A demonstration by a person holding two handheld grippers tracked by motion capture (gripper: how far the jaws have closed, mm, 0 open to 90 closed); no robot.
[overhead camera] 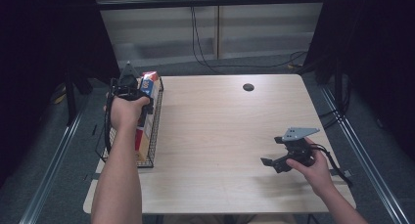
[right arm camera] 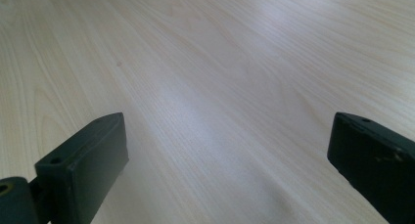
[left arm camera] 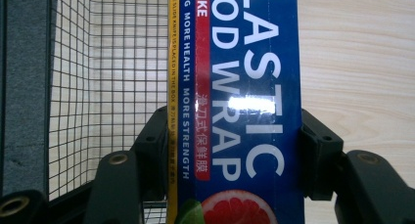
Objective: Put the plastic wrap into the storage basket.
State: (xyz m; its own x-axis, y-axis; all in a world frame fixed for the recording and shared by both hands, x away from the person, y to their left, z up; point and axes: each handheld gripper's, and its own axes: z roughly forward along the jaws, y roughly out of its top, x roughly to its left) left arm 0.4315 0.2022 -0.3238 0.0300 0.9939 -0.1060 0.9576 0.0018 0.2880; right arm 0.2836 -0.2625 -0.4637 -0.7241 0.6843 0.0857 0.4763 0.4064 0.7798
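A long blue box of plastic food wrap with white lettering and a grapefruit picture stands between my left jaws, which press on both its sides. In the high view the box hangs over a black wire basket at the table's left edge, with my left gripper shut on it. My right gripper rests low over the table near the front right, its jaws wide apart with only bare wood between them.
The wire basket's mesh wall lies to the left of the box, grey floor beyond it. A small dark round hole sits in the light wooden table near its far edge. Cables hang at the back.
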